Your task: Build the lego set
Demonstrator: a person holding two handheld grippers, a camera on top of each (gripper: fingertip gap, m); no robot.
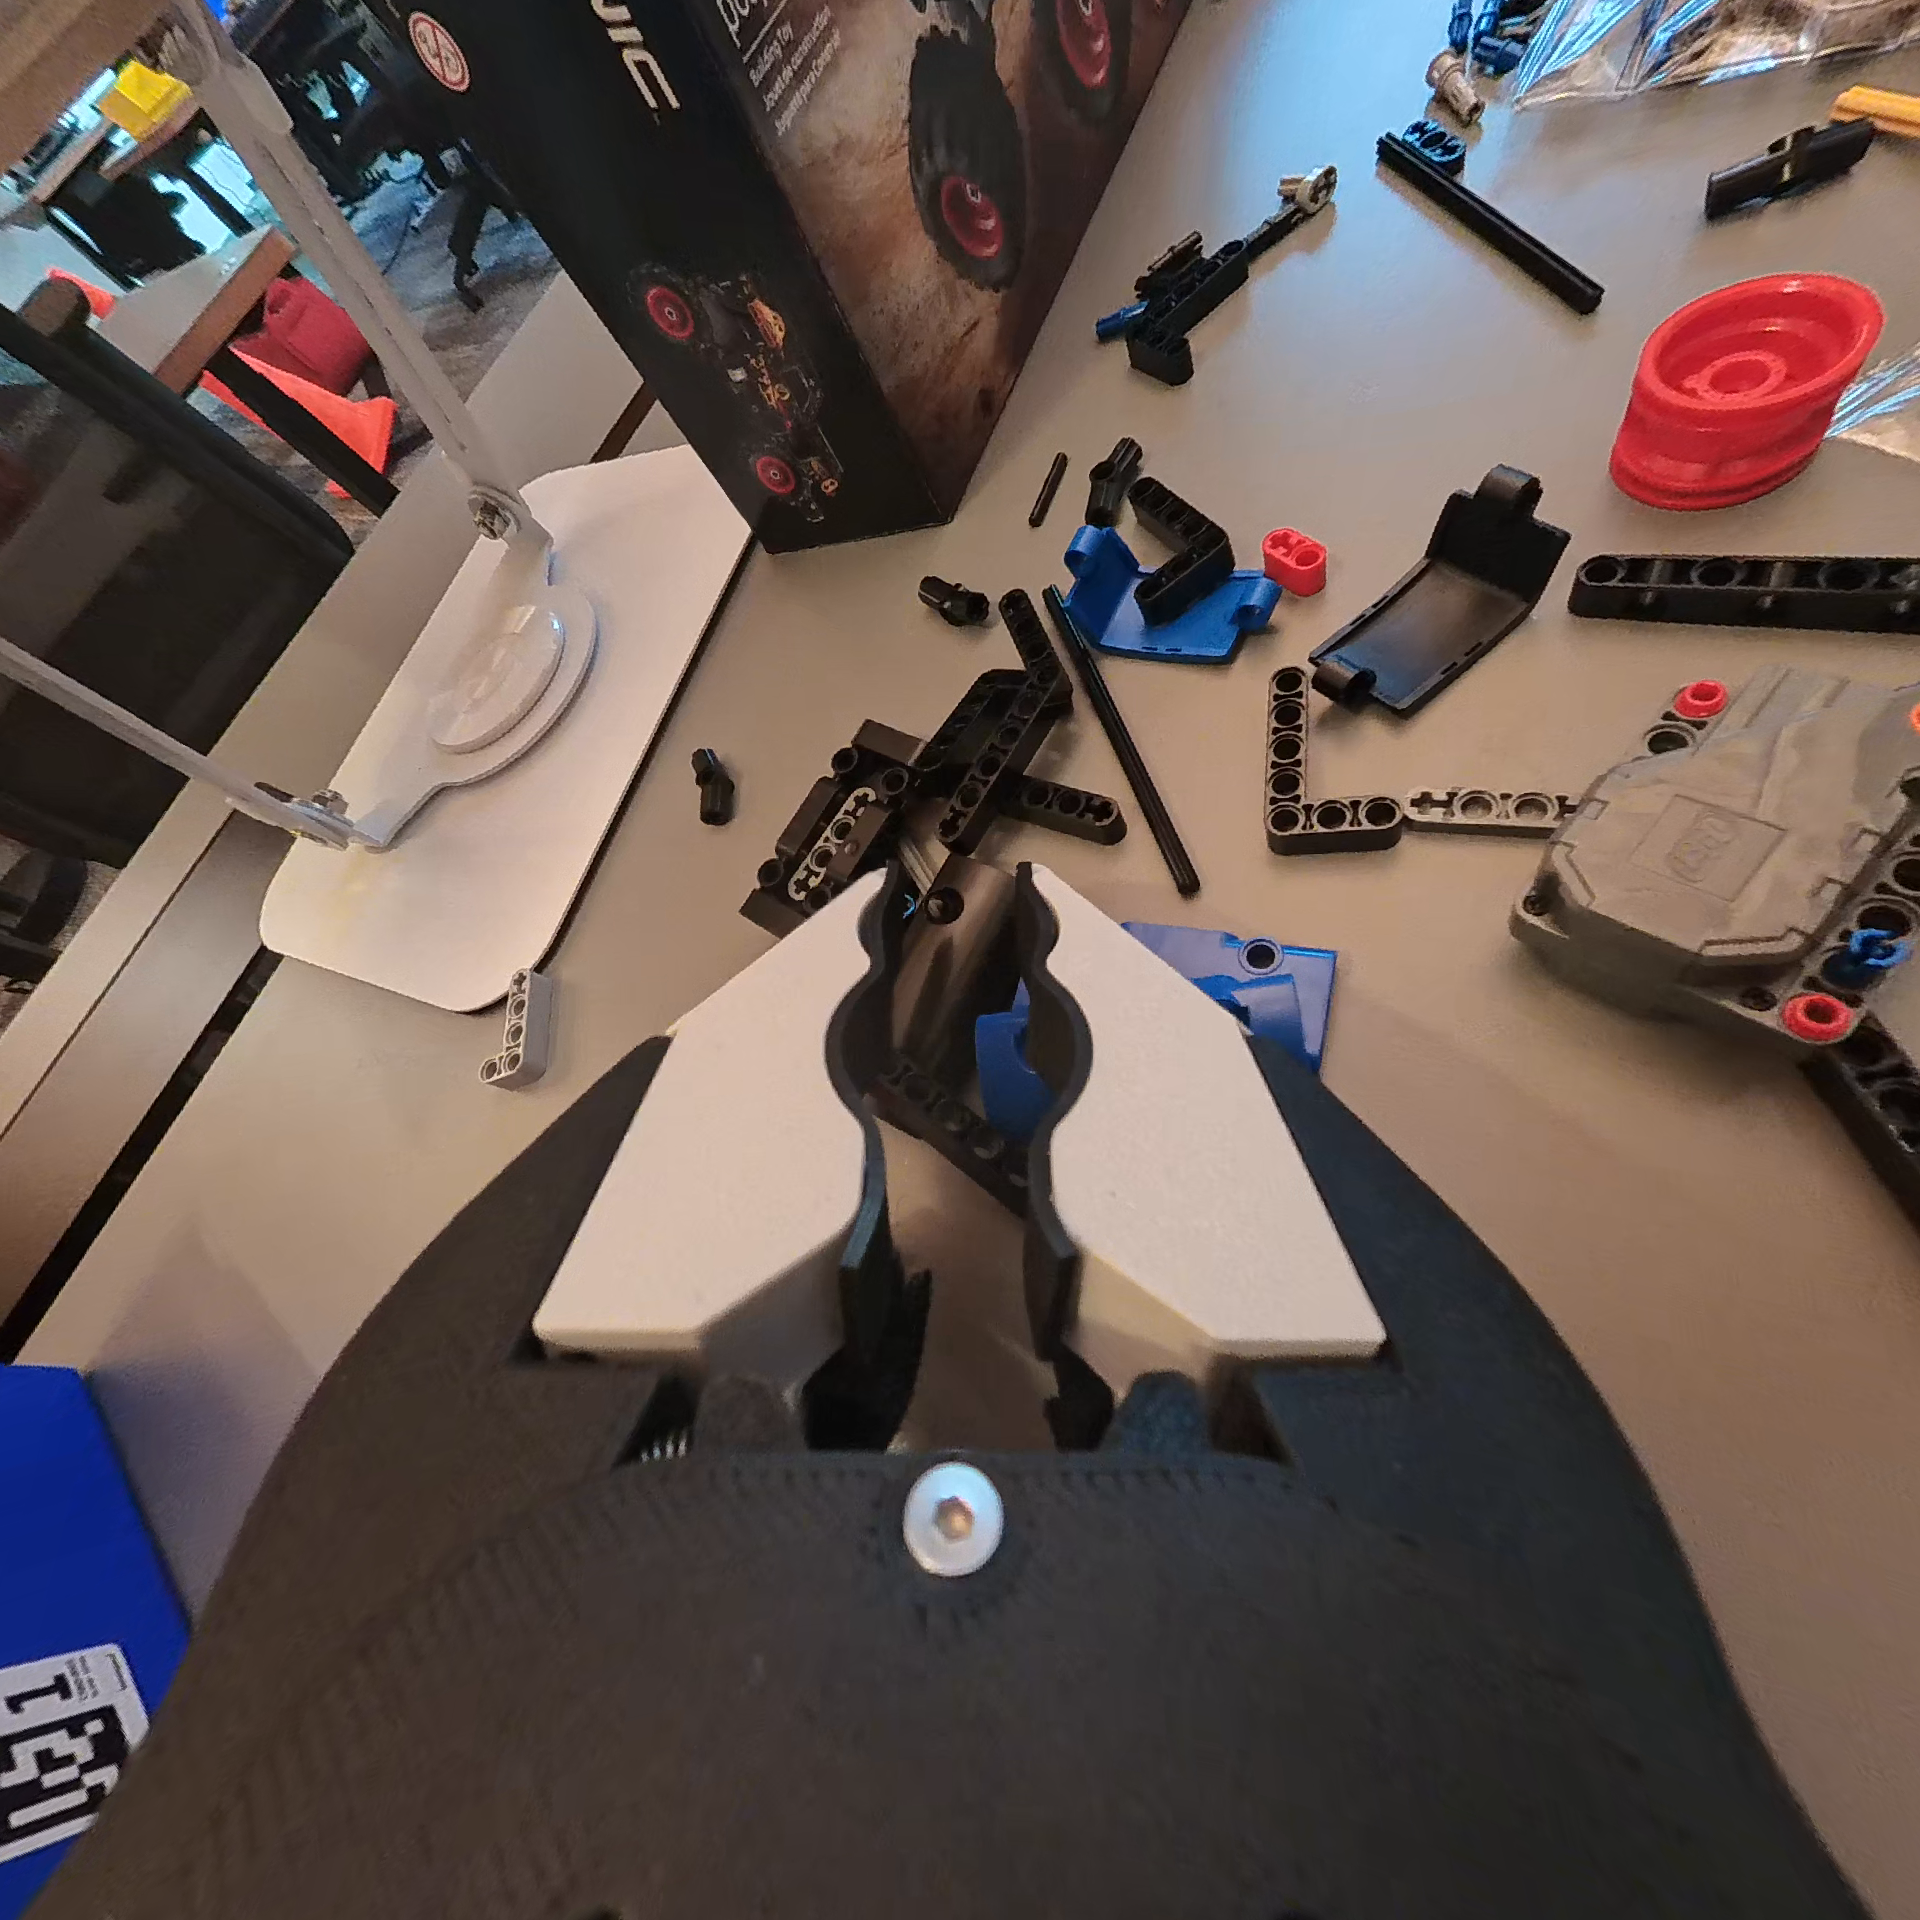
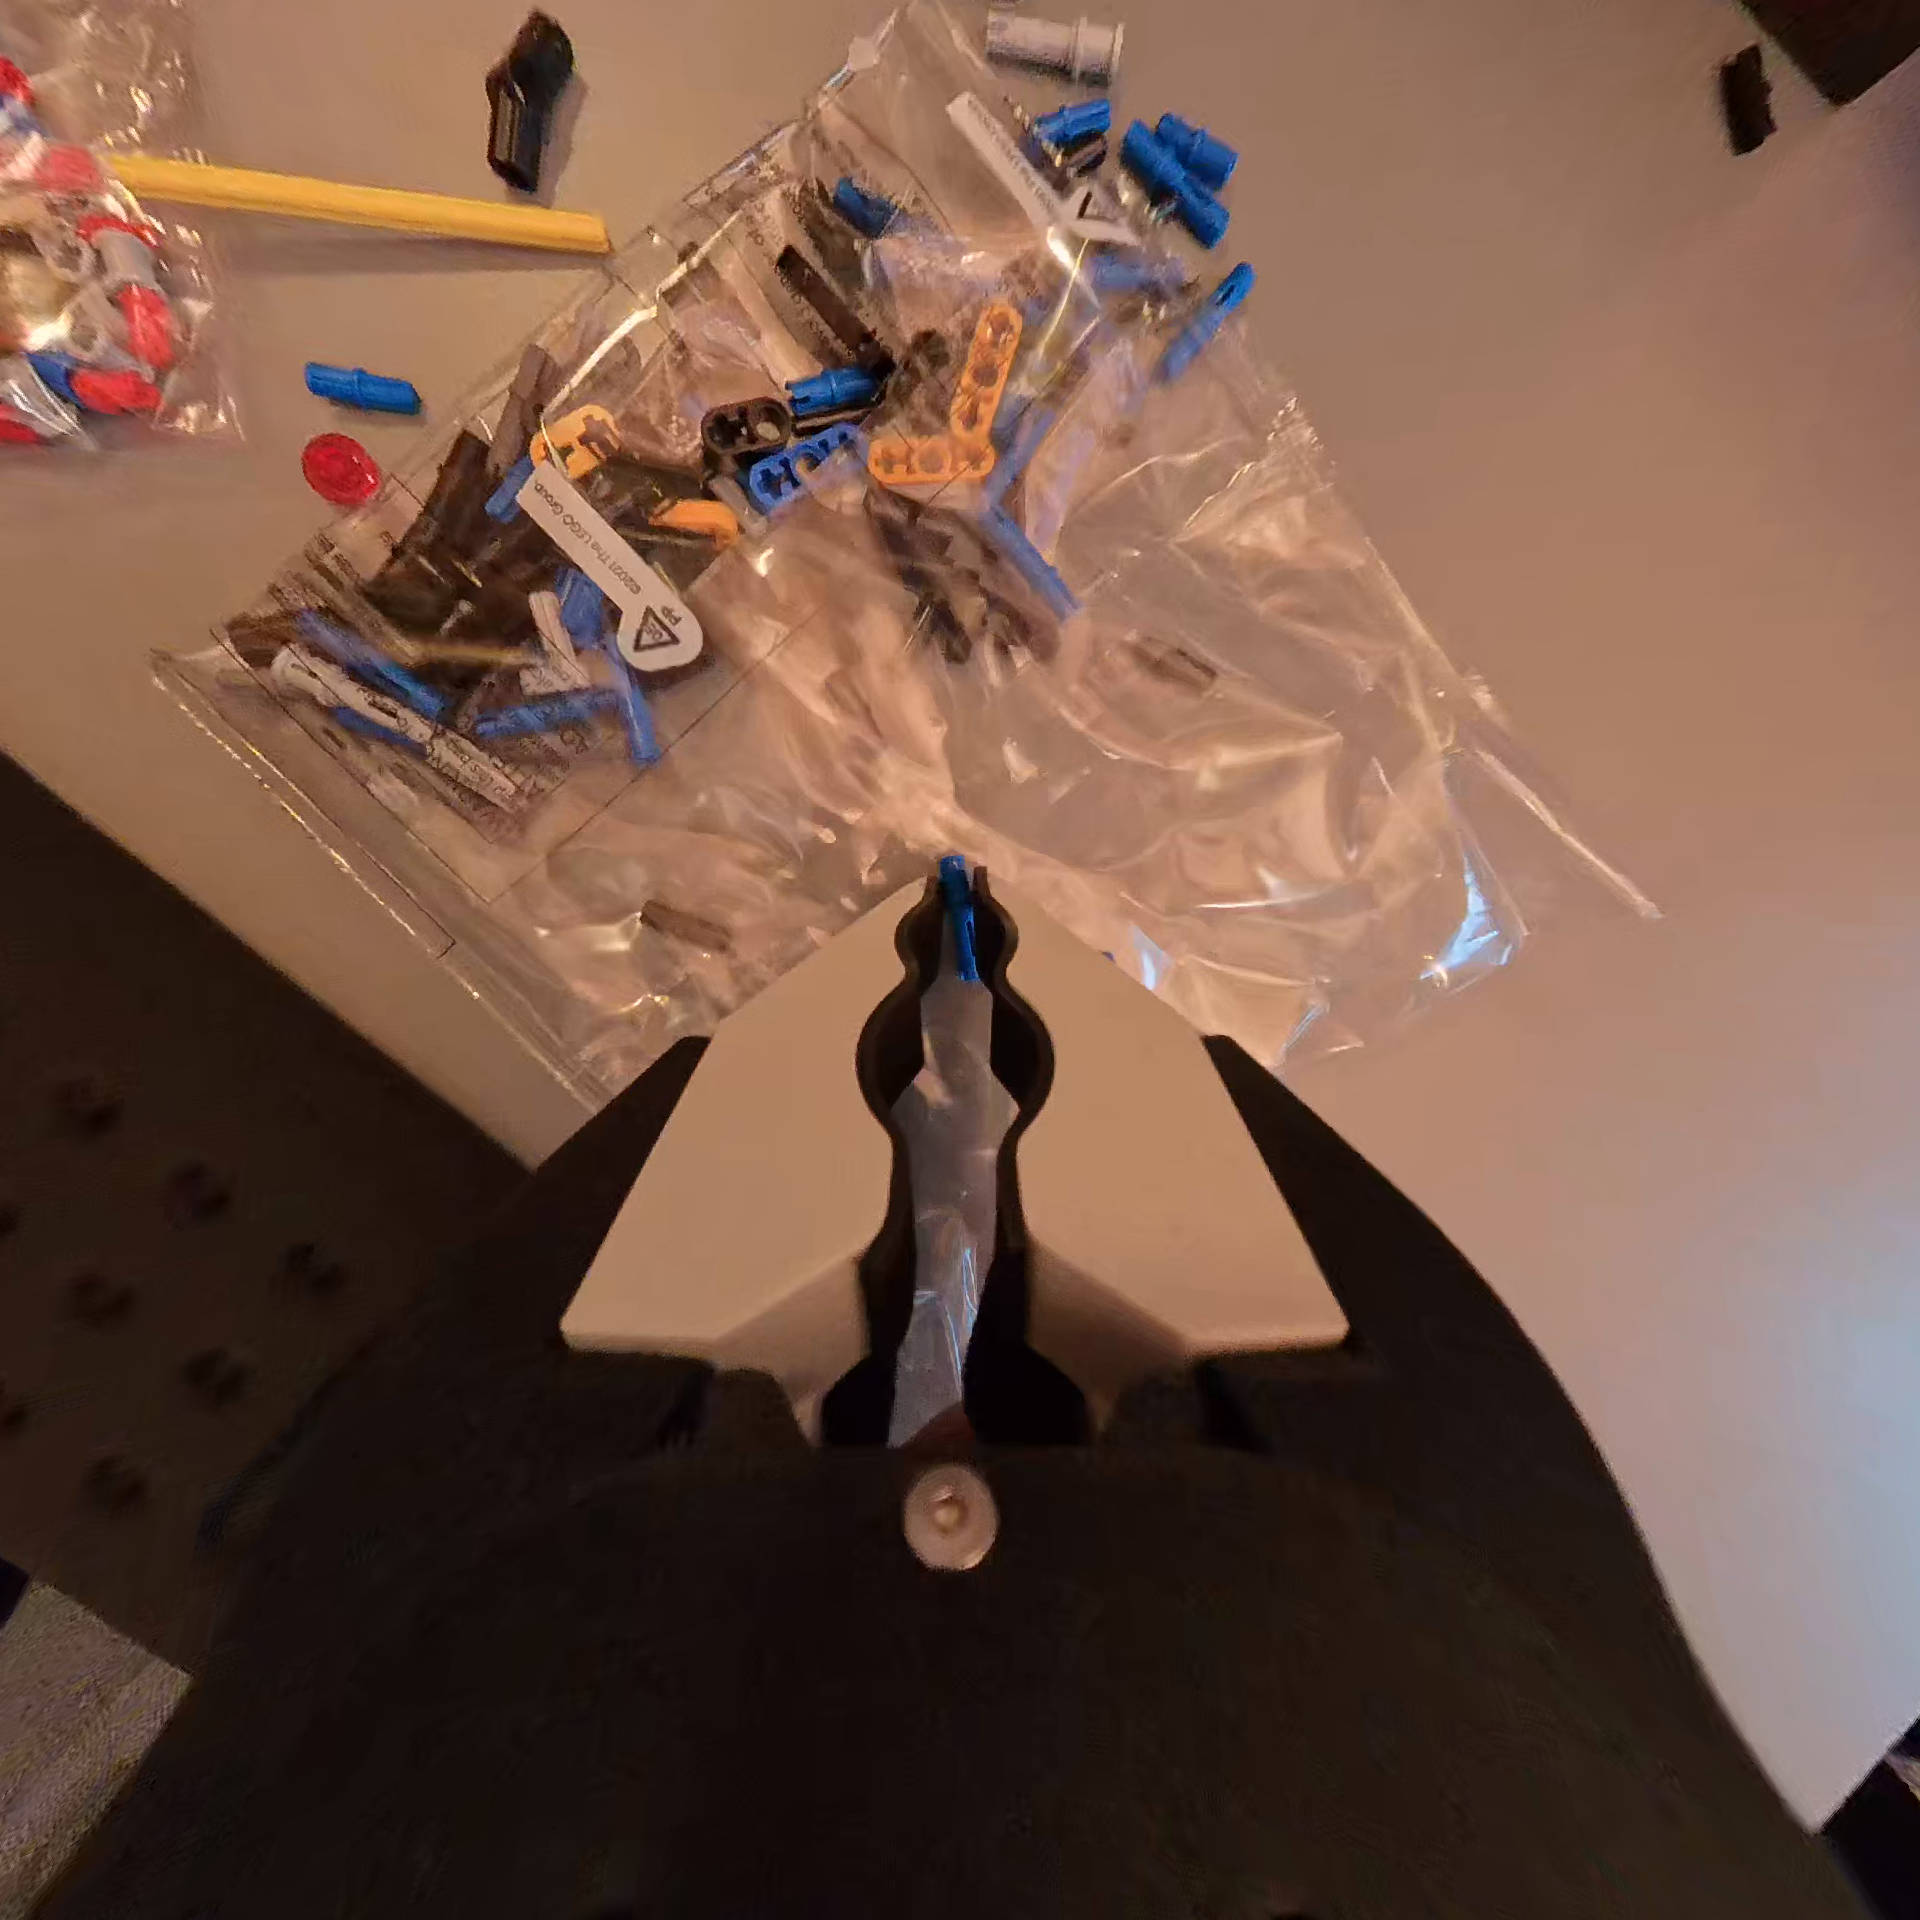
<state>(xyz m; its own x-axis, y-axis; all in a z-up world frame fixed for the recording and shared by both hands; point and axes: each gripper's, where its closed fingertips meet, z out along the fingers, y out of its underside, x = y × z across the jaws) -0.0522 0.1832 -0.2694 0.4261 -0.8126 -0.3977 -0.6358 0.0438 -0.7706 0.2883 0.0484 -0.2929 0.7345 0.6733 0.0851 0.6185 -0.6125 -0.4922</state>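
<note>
The right gripper [image 2: 956, 883] has its jaws pinched together on a small blue pin [image 2: 958, 920], whose long axis runs forward along the fingers, tip poking out over the clear parts bag [image 2: 1195, 779]. The left gripper [image 1: 961, 883] is clamped on a black curved piece [image 1: 951, 966] (with blue parts behind it), just short of the loose black beams [image 1: 997, 727] on the table [image 1: 1455, 1195]. Pin and black piece sit in separate views; the mating hole cannot be told.

Left wrist view evenly lit & sharp w/ soft shadows under parts, fisheye bending at edges; right wrist view dimmer, warm orange cast, glare on clear plastic bags [image 2: 1091, 727], motion blur esp. lower left, right gripper [image 2: 957, 883] body nearly black.
</note>
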